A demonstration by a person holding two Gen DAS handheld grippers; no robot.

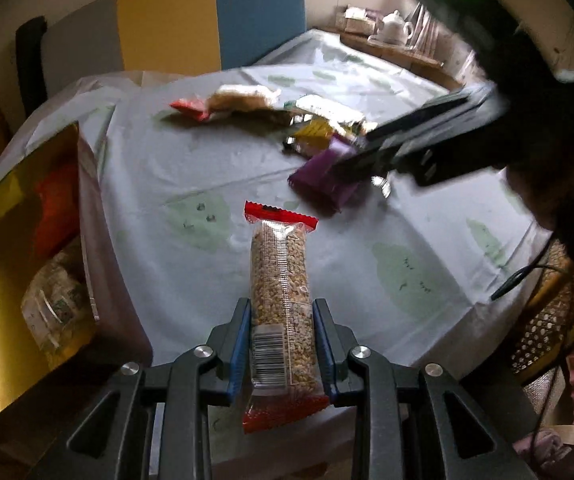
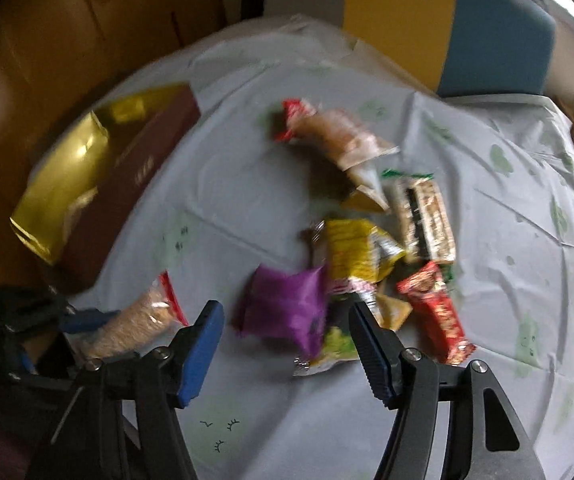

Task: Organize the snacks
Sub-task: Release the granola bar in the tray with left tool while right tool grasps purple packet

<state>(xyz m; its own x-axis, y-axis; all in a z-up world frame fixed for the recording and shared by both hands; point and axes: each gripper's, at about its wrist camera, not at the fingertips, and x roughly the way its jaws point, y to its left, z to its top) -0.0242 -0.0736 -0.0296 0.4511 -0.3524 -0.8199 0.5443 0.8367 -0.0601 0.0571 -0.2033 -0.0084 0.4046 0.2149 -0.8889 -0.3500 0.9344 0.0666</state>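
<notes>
Nearest, in the left tool (image 1: pixel 283 336): a cereal bar (image 1: pixel 281 300) in clear wrap with red ends, clamped between the blue pads, held above the pale tabletop (image 1: pixel 175 168). To the left, at the tabletop's edge: a gold-lined box (image 1: pixel 19 216), some packets already inside. Further out: right tool (image 2: pixel 285 346), fingers spread, gripping nothing, poised just over a purple packet (image 2: pixel 287 308). Beyond it: loose heap of snacks (image 2: pixel 367 216), yellow, red and beige wrappers, blurred.
</notes>
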